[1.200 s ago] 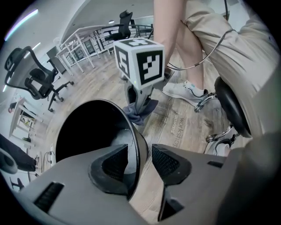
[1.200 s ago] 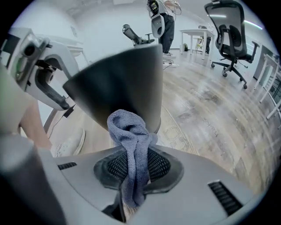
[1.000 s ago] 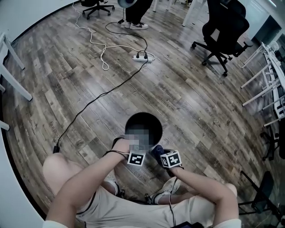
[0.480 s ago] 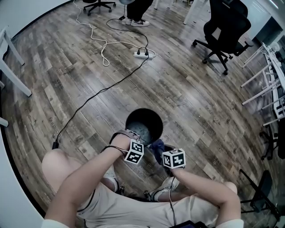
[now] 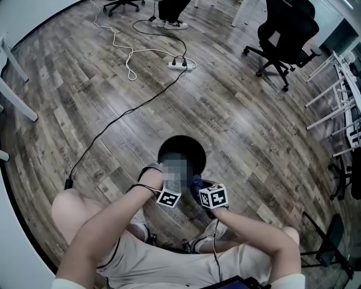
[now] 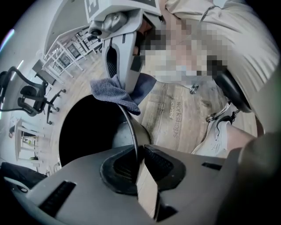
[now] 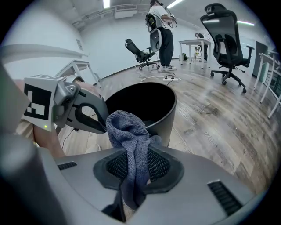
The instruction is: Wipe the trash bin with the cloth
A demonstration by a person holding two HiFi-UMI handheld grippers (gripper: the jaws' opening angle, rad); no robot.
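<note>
The black round trash bin (image 5: 181, 155) stands on the wood floor between the person's feet. My left gripper (image 6: 137, 165) points steeply down; its jaws have just been closing and now pinch the bin's thin near rim (image 6: 131, 132) between the pads. My right gripper (image 7: 135, 169) is shut on a blue-grey cloth (image 7: 131, 132), which bunches up above the jaws just outside the bin's wall (image 7: 164, 118). In the left gripper view, the right gripper's fingers (image 6: 127, 57) hold the cloth (image 6: 116, 92) at the rim. In the head view the cloth (image 5: 196, 183) shows beside the bin.
A power strip (image 5: 180, 65) with black and white cables lies on the floor beyond the bin. A black office chair (image 5: 282, 34) stands at the back right, white racks (image 5: 338, 96) at the right. A person stands at the back (image 5: 169, 11). The wearer's shoes (image 5: 203, 240) flank the bin.
The left gripper's marker cube rolled and shifted a little at the bin's near rim. The right gripper with the cloth rose slightly toward the rim.
</note>
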